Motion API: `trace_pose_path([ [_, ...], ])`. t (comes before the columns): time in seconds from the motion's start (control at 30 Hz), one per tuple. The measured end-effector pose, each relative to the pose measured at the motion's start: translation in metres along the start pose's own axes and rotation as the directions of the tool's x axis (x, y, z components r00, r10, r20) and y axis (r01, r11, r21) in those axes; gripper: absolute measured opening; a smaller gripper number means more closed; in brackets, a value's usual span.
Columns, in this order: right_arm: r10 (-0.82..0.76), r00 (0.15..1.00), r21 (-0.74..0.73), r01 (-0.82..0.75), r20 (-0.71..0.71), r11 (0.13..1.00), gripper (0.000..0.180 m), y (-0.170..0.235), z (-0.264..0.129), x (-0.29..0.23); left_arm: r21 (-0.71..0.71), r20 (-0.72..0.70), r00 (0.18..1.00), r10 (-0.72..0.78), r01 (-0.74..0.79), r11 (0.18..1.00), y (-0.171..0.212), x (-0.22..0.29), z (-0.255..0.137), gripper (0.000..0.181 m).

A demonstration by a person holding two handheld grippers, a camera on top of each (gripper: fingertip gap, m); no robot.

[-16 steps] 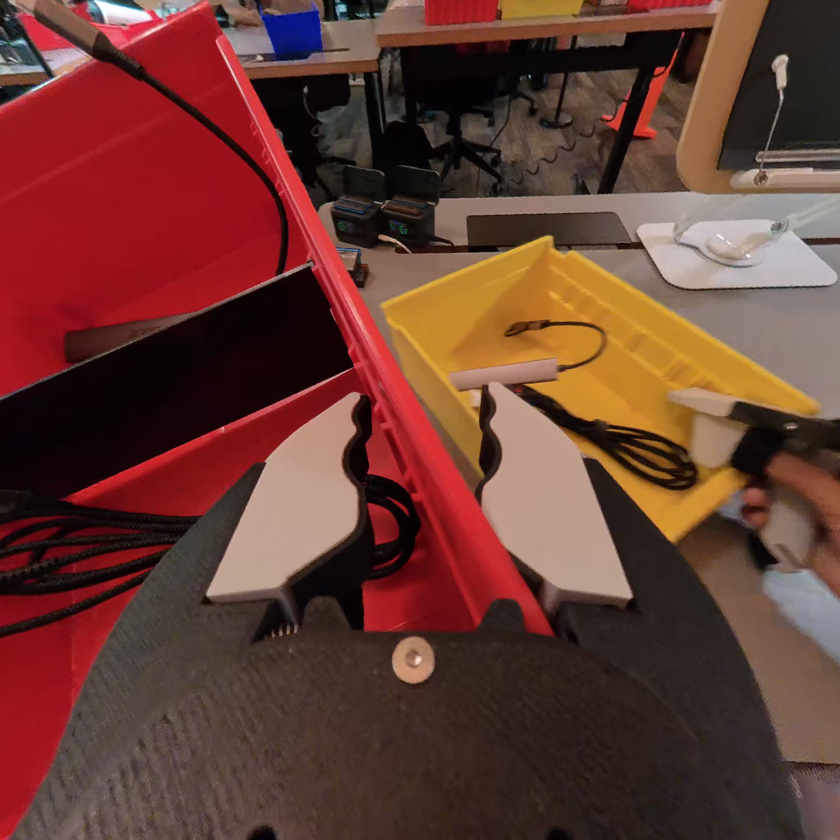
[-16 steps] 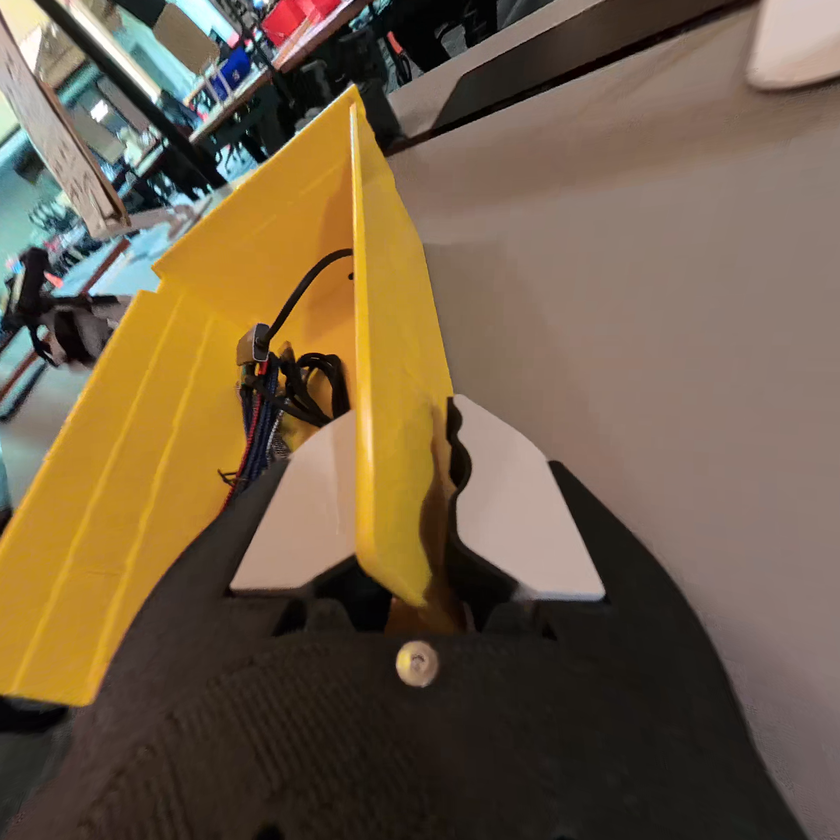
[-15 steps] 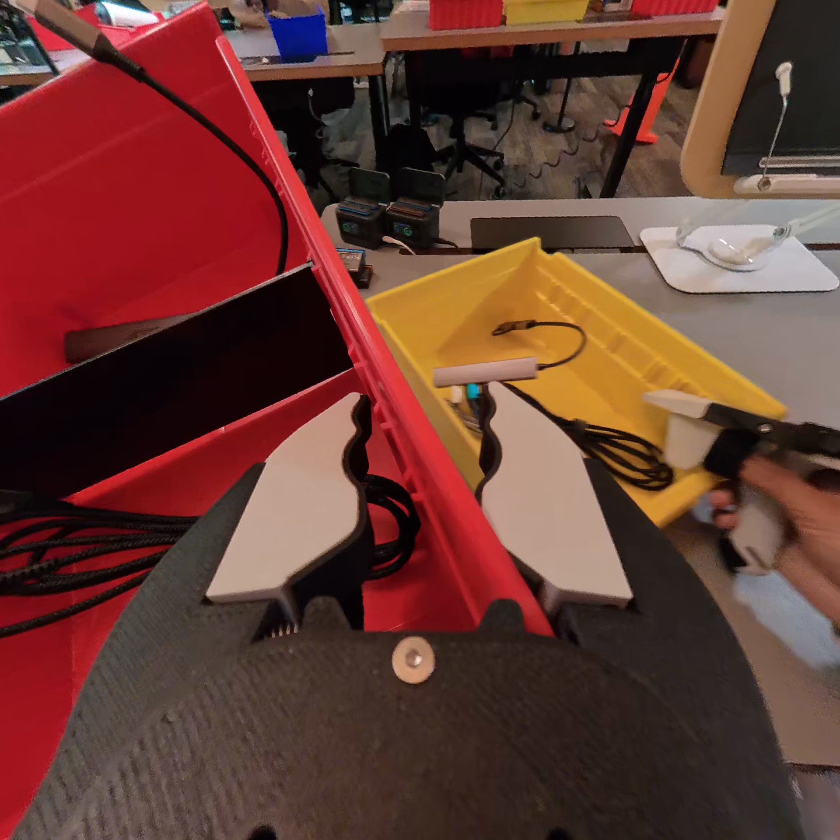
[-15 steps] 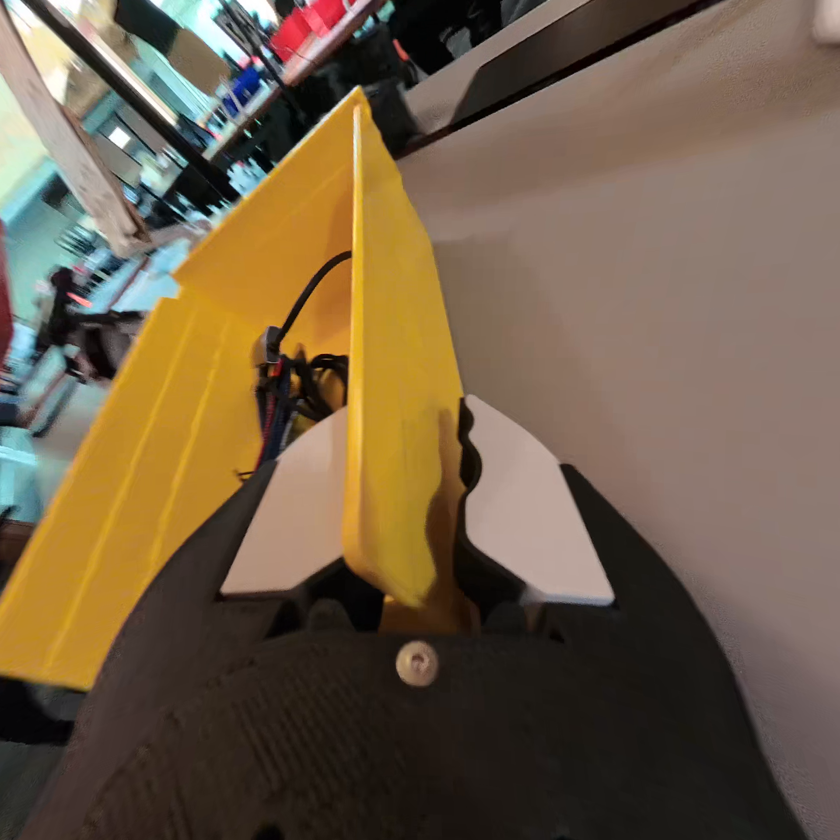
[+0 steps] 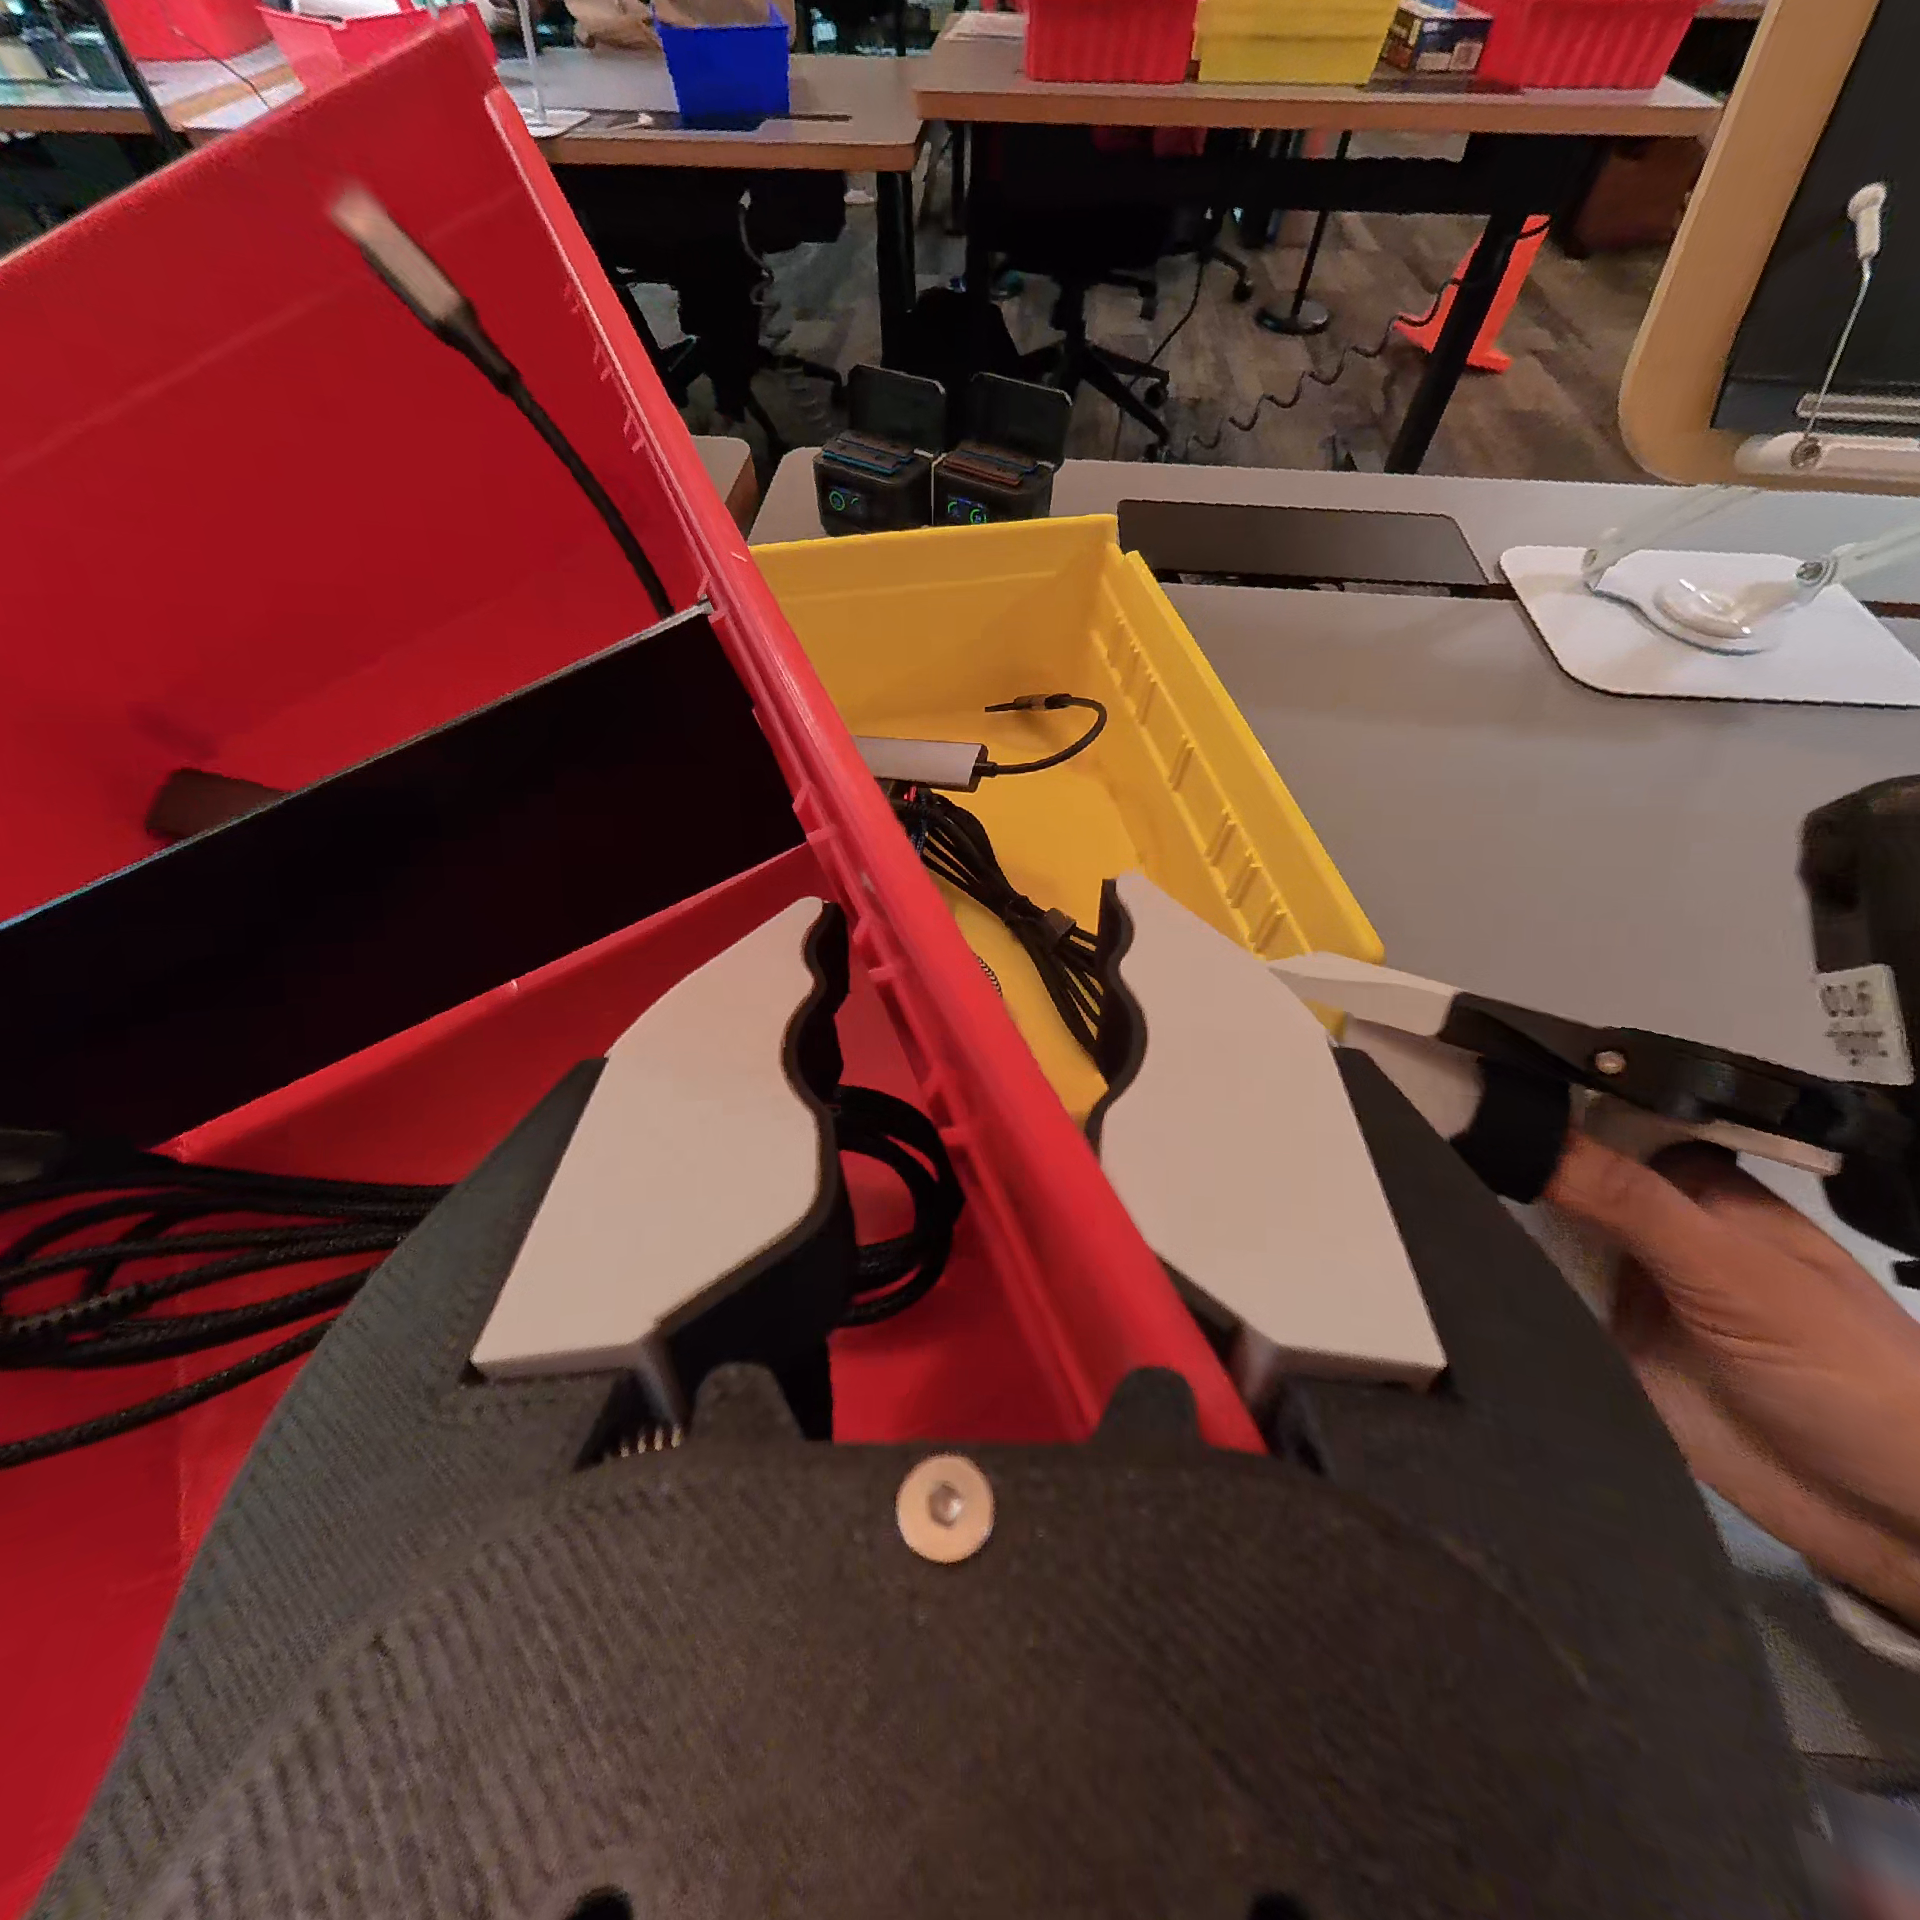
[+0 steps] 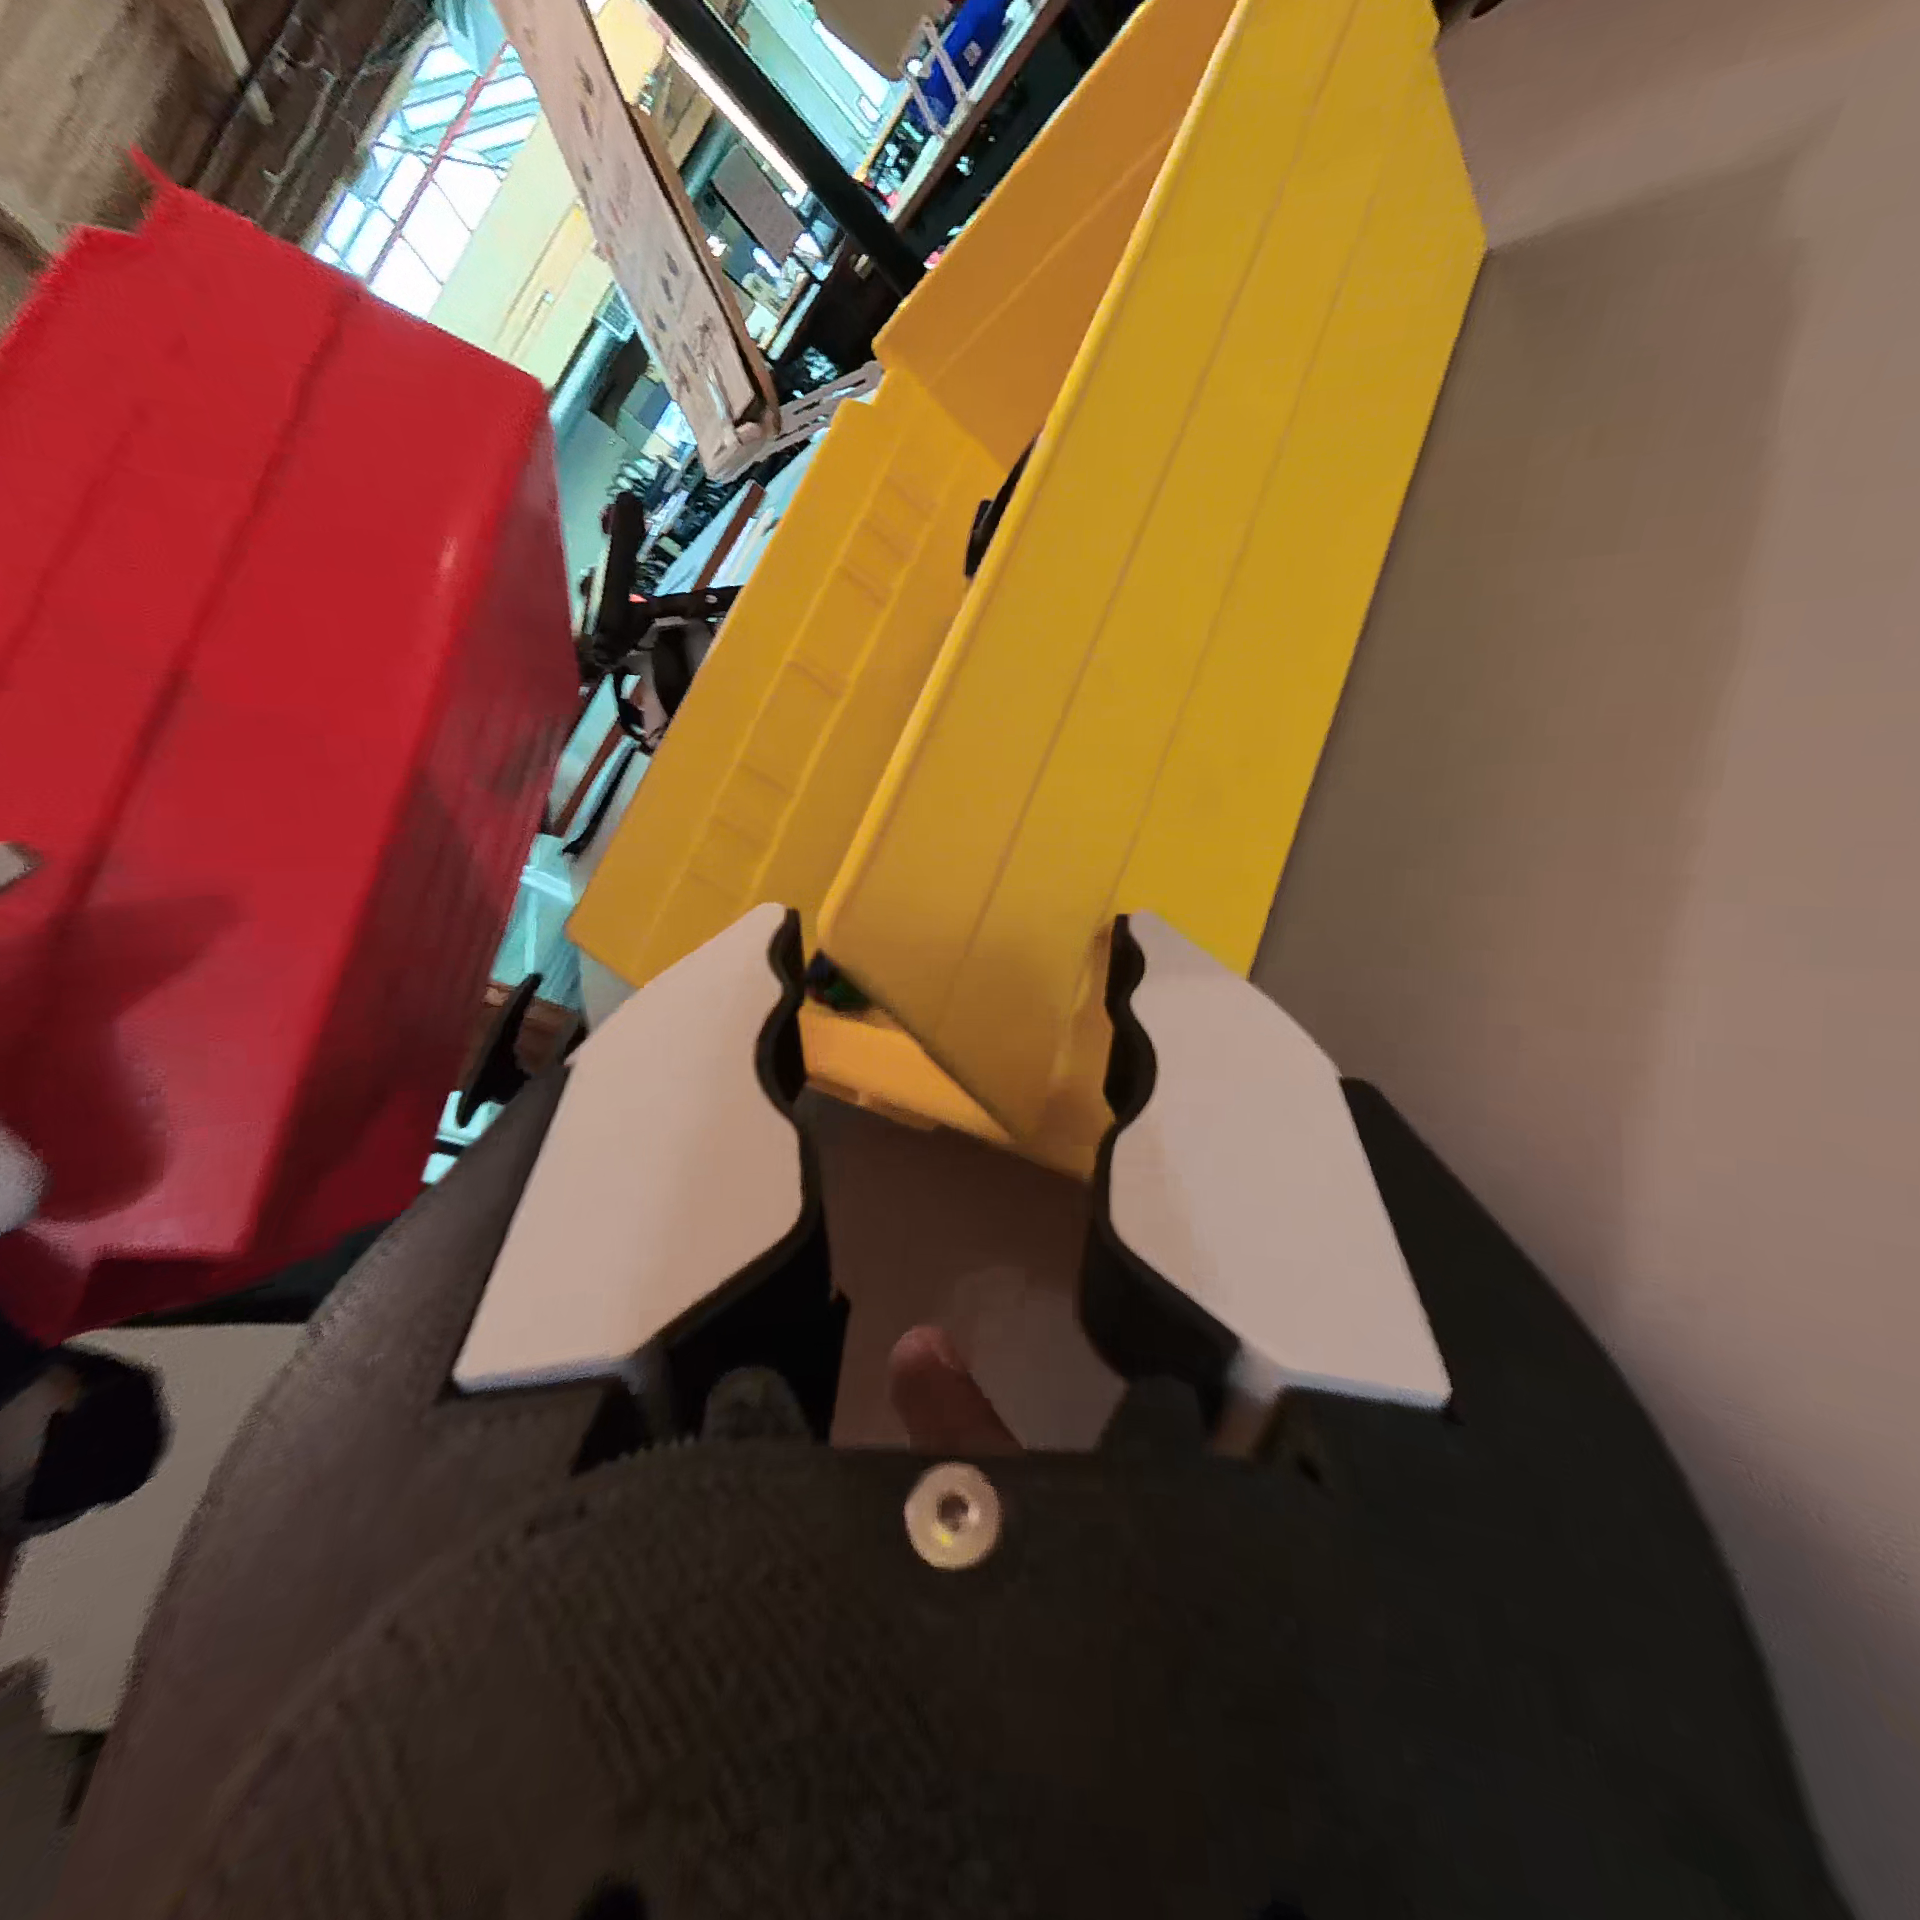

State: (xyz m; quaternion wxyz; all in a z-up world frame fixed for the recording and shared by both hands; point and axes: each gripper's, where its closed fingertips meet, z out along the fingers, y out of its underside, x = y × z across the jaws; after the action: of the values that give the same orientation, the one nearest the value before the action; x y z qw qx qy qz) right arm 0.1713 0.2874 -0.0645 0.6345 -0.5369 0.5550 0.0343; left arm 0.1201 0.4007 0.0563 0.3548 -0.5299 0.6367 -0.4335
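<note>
Here, two bins — red bin (image 5: pixel 312 436) (gripped) beside yellow bin (image 5: pixel 935 623).

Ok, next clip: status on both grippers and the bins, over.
Left gripper astride red bin side wall, tilted up. Right gripper open at yellow bin corner, wall not clamped. Black cables and grey adapter in yellow bin.

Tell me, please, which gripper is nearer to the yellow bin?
Right. The right gripper has the yellow bin's near corner between its open fingertips. The left gripper straddles the side wall of the tilted red bin, with the yellow bin just beyond that wall.
</note>
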Motion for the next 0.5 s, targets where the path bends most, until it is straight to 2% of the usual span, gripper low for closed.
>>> trace_pose_path([
  [0.13, 0.065, 0.996, 0.015, -0.066, 0.064, 0.998, 0.050, -0.011, -0.029, 0.001, -0.024, 0.003, 0.999, 0.033, -0.033, 0.999, 0.001, 0.010, 0.006, 0.048],
  [0.27, 0.061, 0.993, 0.061, -0.067, 0.103, 0.996, 0.044, -0.036, -0.081, 0.015, -0.013, -0.052, 0.997, 0.055, -0.056, 0.998, -0.013, 0.039, 0.005, 0.048],
  [0.3, 0.018, 0.994, 0.081, -0.026, 0.105, 0.996, 0.041, -0.044, -0.099, 0.018, -0.007, -0.067, 0.995, 0.069, -0.070, 0.998, -0.018, 0.049, 0.004, 0.048],
  [0.37, -0.160, 0.985, 0.106, 0.153, 0.061, 0.983, 0.039, -0.058, -0.136, 0.027, 0.005, -0.100, 0.989, 0.109, -0.109, 0.994, -0.029, 0.073, 0.002, 0.048],
  [0.43, -0.354, 0.935, 0.101, 0.355, -0.024, 0.930, 0.038, -0.071, -0.176, 0.041, 0.031, -0.140, 0.977, 0.159, -0.156, 0.987, -0.040, 0.103, -0.001, 0.048],
  [0.5, -0.478, 0.875, 0.063, 0.483, -0.077, 0.873, 0.035, -0.078, -0.218, 0.056, 0.068, -0.192, 0.959, 0.208, -0.199, 0.978, -0.050, 0.137, -0.003, 0.048],
])
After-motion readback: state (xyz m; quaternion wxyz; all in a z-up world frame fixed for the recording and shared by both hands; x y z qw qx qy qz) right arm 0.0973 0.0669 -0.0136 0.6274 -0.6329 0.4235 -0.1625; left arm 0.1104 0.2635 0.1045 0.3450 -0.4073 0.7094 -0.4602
